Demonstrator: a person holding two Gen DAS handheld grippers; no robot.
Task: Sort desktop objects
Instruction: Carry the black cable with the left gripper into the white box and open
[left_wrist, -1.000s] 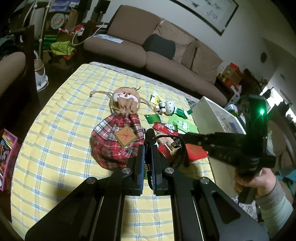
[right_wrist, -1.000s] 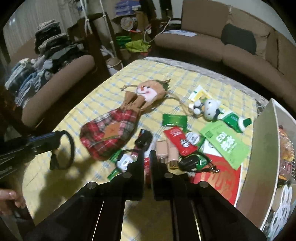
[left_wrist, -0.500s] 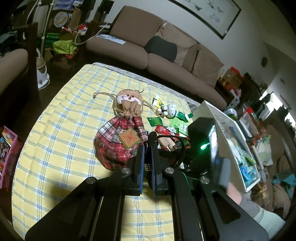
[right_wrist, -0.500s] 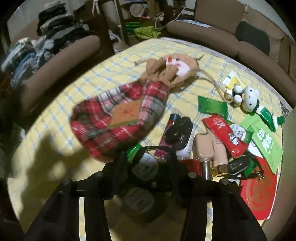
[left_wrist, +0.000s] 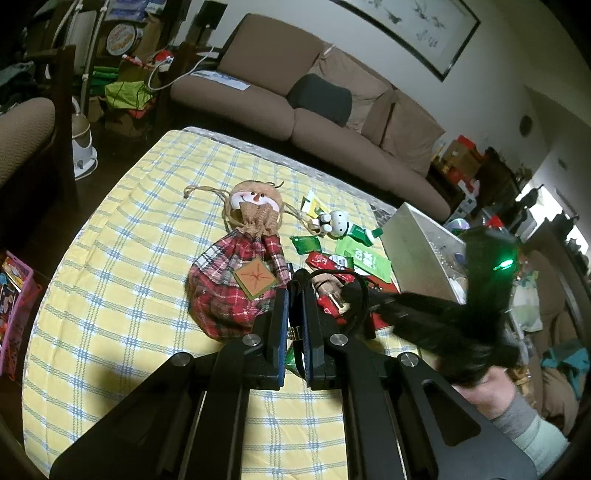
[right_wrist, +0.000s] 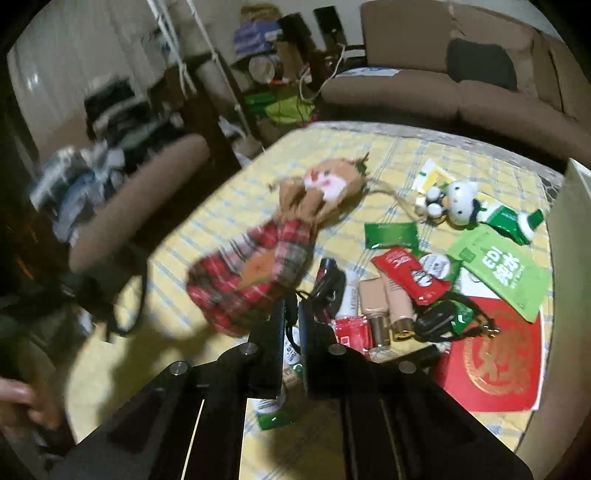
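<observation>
Hovering shut: both hand-held grippers (left_wrist: 295, 295) (right_wrist: 291, 317) over clutter.

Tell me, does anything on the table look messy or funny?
Yes. Next to the plaid snowman bag, packets, makeup bottles and a red envelope lie jumbled, some overlapping. The white bin for sorting stands right beside them.
</observation>
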